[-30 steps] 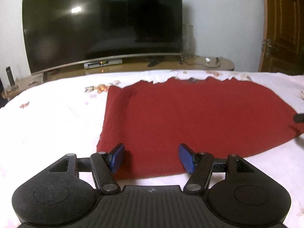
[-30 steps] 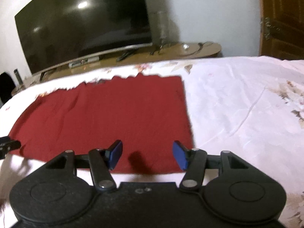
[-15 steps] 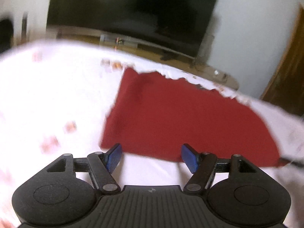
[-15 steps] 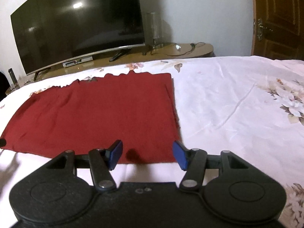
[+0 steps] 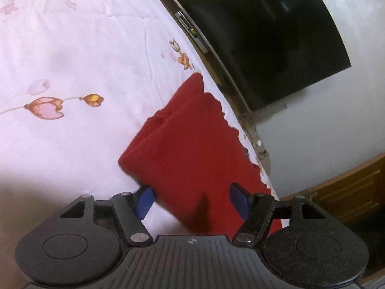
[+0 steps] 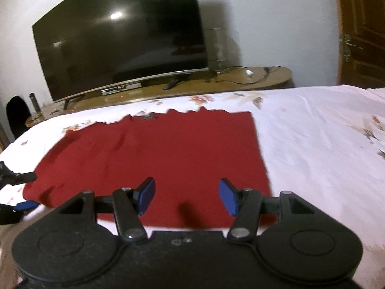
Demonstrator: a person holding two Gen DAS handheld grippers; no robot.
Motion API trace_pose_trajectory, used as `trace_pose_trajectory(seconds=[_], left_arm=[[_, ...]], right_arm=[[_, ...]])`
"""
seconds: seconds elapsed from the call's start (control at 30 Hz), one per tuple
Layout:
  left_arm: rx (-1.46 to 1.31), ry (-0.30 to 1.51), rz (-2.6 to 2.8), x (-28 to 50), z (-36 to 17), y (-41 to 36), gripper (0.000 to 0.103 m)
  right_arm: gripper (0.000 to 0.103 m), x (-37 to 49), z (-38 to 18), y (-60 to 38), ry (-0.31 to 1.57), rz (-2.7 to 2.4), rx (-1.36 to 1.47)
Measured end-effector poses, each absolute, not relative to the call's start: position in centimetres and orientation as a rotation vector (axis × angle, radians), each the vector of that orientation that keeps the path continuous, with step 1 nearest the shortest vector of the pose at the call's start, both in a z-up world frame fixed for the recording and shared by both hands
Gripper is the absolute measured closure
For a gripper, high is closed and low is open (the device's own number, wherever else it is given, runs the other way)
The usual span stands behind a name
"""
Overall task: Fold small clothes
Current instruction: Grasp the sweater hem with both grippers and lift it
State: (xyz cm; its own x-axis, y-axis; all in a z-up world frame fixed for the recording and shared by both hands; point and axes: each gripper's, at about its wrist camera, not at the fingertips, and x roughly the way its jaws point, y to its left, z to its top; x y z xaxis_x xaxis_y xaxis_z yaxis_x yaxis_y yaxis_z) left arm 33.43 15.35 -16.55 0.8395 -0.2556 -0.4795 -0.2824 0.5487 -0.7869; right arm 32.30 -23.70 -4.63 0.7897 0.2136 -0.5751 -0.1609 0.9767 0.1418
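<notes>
A home bedroom: flowered bedsheet (image 6: 312, 130), curved television (image 6: 120, 38) on a wooden stand (image 6: 240, 82), wooden door (image 6: 361, 31).

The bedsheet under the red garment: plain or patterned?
Patterned: the white bedsheet carries pink and orange flowers, clearest in the left wrist view.

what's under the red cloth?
The red cloth lies flat on the white floral bedsheet, which shows on all sides of it. Whatever sits directly beneath the cloth is covered, so it cannot be seen.

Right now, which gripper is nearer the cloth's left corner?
Left. The left gripper sits at that corner of the cloth, jaws open around it. The right gripper is over the near edge, toward the right side.
</notes>
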Motion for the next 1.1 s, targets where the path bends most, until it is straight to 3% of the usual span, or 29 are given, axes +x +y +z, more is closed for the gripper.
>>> trace_pose_trajectory(seconds=[0.27, 0.43, 0.5, 0.57, 0.6, 0.63, 0.77, 0.87, 1.1], left_arm=[[-1.053, 0.527, 0.051, 34.9, -16.5, 15.7, 0.034], [-1.026, 0.528, 0.065, 36.2, -16.2, 15.6, 0.035], [-1.004, 0.531, 0.074, 36.4, -15.9, 15.4, 0.035], [-1.001, 0.528, 0.089, 36.1, -15.9, 15.5, 0.055], [-1.009, 0.539, 0.100, 36.1, -16.3, 15.7, 0.074], [-1.046, 0.550, 0.099, 36.2, -17.1, 16.2, 0.087], [-1.053, 0.551, 0.052, 36.2, -17.8, 17.0, 0.094], [-1.052, 0.488, 0.012, 35.5, -16.7, 17.0, 0.095], [-1.047, 0.539, 0.024, 36.8, -18.0, 17.3, 0.094]], right_arm=[[0.056, 37.2, -4.7, -19.9, 0.616, 0.300, 0.043], [0.079, 39.6, -5.3, -17.8, 0.644, 0.348, 0.021], [0.080, 40.4, -5.4, -16.9, 0.648, 0.367, 0.012], [0.081, 41.0, -5.7, -16.1, 0.650, 0.387, 0.005], [0.082, 41.1, -5.8, -15.7, 0.653, 0.397, 0.000], [0.082, 41.2, -6.0, -15.3, 0.656, 0.406, -0.006], [0.084, 41.8, -7.9, -14.0, 0.710, 0.404, -0.057], [0.084, 41.7, -8.6, -14.1, 0.694, 0.403, -0.061], [0.084, 41.3, -8.9, -13.9, 0.670, 0.409, -0.095]])
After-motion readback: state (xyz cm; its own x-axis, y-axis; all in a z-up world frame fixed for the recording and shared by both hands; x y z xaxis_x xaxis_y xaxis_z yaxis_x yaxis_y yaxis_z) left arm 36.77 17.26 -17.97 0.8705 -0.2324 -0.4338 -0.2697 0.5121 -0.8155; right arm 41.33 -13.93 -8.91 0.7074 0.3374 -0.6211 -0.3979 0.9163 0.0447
